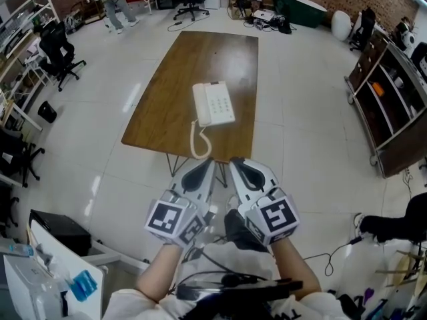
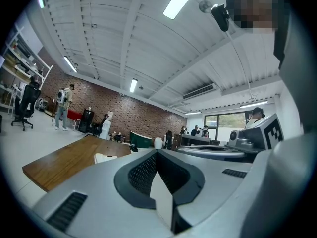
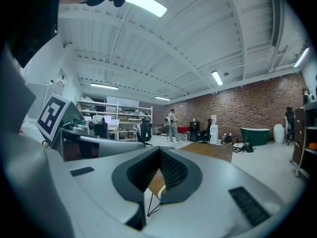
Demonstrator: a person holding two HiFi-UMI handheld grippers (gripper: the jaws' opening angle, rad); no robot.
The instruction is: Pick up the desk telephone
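Observation:
A white desk telephone (image 1: 213, 103) lies near the front end of a long brown wooden table (image 1: 173, 85), its coiled cord (image 1: 198, 142) hanging over the table's near edge. My left gripper (image 1: 205, 165) and right gripper (image 1: 239, 165) are side by side in front of the table, short of its near edge, both shut and holding nothing. In the left gripper view the telephone (image 2: 105, 157) shows just past the shut jaws on the table (image 2: 64, 160). The right gripper view looks along its shut jaws at the table (image 3: 210, 151) and a bit of cord (image 3: 159, 189).
White tiled floor surrounds the table. Office chairs (image 1: 59, 51) and shelving stand at the left, a dark wooden shelf unit (image 1: 390, 105) at the right, a green tub (image 1: 297, 5) at the back. Cables lie on the floor near my feet. People stand in the far part of the room.

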